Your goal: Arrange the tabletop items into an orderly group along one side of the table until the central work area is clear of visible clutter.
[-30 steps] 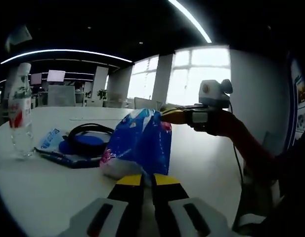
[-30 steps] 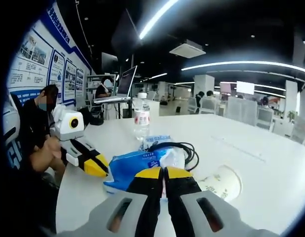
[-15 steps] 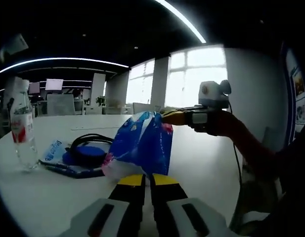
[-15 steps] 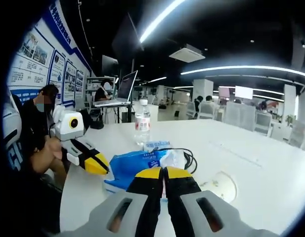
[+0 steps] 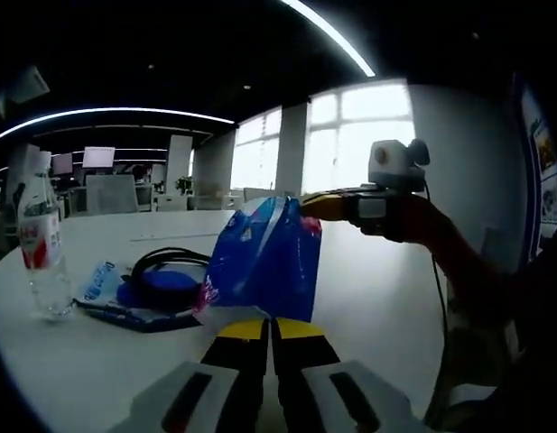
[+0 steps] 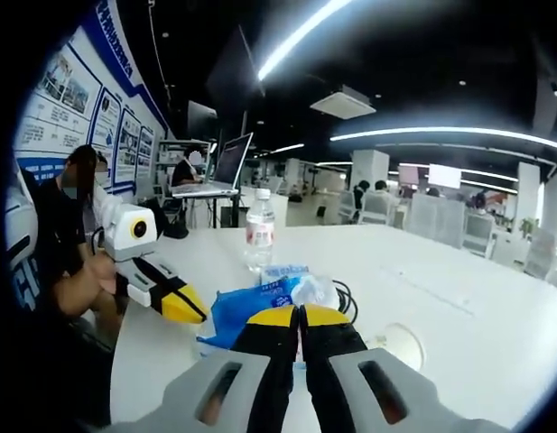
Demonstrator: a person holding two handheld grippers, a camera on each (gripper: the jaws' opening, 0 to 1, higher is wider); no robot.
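Between both closed sets of yellow-tipped jaws hangs the crinkly blue plastic bag (image 5: 264, 257): left gripper (image 5: 269, 329) and right gripper (image 6: 301, 317) each appear to pinch an end. Moving them together should avoid tearing. Far left, a clear water bottle (image 5: 41, 244), black coiled cable (image 5: 165, 262) and white paper cup (image 6: 395, 343) crowd the white table (image 5: 368, 298).

Lighting: dim interior, dark ceiling crossed by long white strip lights (image 5: 328, 32) and curved ones (image 6: 445, 133). Left gripper view: tall bright windows (image 5: 359, 135) overexposed to plain white, backlighting the crinkled blue plastic bag (image 5: 264, 257). Round white table (image 6: 459, 289) carries a soft sheen; shadows beneath objects faint. Quality: strong fisheye bending of straight lines toward the edges; far background soft; near yellow-tipped jaws slightly blurred in both views.
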